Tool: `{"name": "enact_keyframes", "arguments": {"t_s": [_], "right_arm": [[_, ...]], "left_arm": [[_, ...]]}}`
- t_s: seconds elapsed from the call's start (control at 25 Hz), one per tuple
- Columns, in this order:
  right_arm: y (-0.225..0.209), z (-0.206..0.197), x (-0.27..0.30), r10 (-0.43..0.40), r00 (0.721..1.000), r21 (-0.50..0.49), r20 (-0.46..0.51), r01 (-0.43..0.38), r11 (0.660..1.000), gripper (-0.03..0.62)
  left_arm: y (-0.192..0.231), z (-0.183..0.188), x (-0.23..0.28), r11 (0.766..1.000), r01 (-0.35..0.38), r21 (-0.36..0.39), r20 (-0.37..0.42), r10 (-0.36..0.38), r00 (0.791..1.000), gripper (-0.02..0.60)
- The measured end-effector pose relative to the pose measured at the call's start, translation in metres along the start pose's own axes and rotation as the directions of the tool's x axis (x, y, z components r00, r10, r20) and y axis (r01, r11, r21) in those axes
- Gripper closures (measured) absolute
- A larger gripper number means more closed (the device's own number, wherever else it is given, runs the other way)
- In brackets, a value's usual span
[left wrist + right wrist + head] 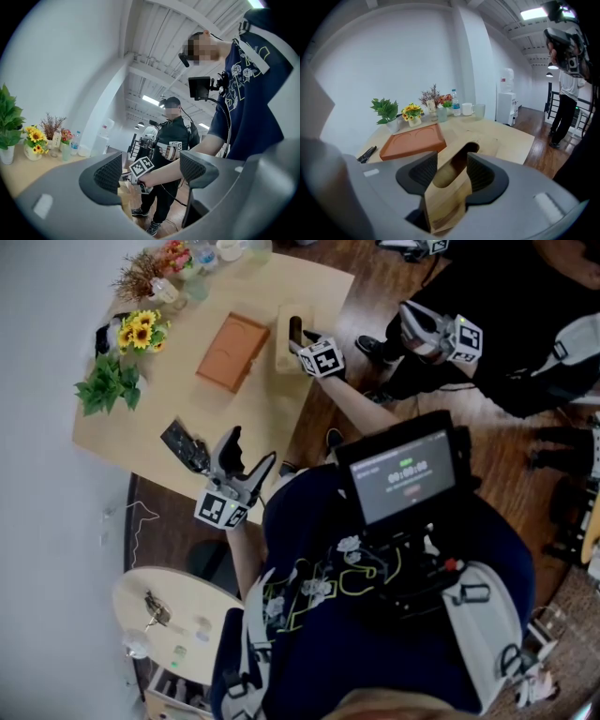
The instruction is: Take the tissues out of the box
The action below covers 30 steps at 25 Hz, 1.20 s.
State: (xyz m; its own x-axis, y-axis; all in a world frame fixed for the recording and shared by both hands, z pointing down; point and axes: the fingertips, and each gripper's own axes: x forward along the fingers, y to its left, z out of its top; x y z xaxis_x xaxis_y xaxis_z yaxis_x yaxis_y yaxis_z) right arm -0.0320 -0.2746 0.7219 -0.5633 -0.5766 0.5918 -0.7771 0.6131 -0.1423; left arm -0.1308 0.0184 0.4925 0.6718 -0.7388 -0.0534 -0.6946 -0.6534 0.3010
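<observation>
A light wooden tissue box (284,345) with a dark slot stands near the table's right edge. My right gripper (298,337) is at that slot. In the right gripper view its jaws (452,171) stand a little apart, straddling the box (450,206) just over the slot's near end. A tan surface (444,176) shows inside the slot; I cannot tell whether it is tissue. No tissue is pinched between the pads. My left gripper (253,446) is held up at the table's near edge, open and empty, and in its own view (152,171) only the room shows between its pads.
An orange tray (232,351) lies left of the box. Sunflowers (141,332), a green plant (108,385), dried flowers and cups line the far-left edge, and a black object (185,444) lies near the front. Another person with grippers (441,334) stands to the right.
</observation>
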Motion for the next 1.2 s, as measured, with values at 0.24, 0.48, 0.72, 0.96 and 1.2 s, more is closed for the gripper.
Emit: {"name": "enact_keyframes", "arguments": {"t_s": [0.24, 0.48, 0.72, 0.96, 1.2], "right_arm": [[0.0007, -0.0023, -0.0029, -0.002, 1.0, -0.01, -0.018, 0.002, 1.0, 0.484], [0.0007, -0.0038, -0.0036, -0.014, 0.999, -0.024, -0.032, 0.013, 1.0, 0.505], [-0.0026, -0.0037, -0.0063, -0.031, 0.999, -0.023, -0.03, 0.03, 0.999, 0.539], [-0.003, -0.0026, -0.0071, -0.035, 0.999, -0.023, -0.035, 0.035, 0.999, 0.549], [-0.0006, -0.0005, -0.0045, -0.027, 0.999, -0.025, -0.022, 0.026, 0.999, 0.572]], "left_arm": [[-0.0022, -0.0021, 0.002, 1.0, 0.016, 0.012, -0.007, -0.016, 1.0, 0.209], [0.0001, 0.0, -0.0001, 0.999, -0.004, -0.032, -0.01, 0.004, 1.0, 0.209], [-0.0006, -0.0019, -0.0013, 1.0, 0.006, -0.008, -0.016, -0.006, 1.0, 0.209], [0.0036, -0.0004, -0.0011, 0.999, -0.015, -0.03, -0.019, 0.015, 1.0, 0.209], [0.0034, -0.0044, -0.0002, 1.0, -0.014, -0.027, -0.035, 0.013, 0.999, 0.209]]}}
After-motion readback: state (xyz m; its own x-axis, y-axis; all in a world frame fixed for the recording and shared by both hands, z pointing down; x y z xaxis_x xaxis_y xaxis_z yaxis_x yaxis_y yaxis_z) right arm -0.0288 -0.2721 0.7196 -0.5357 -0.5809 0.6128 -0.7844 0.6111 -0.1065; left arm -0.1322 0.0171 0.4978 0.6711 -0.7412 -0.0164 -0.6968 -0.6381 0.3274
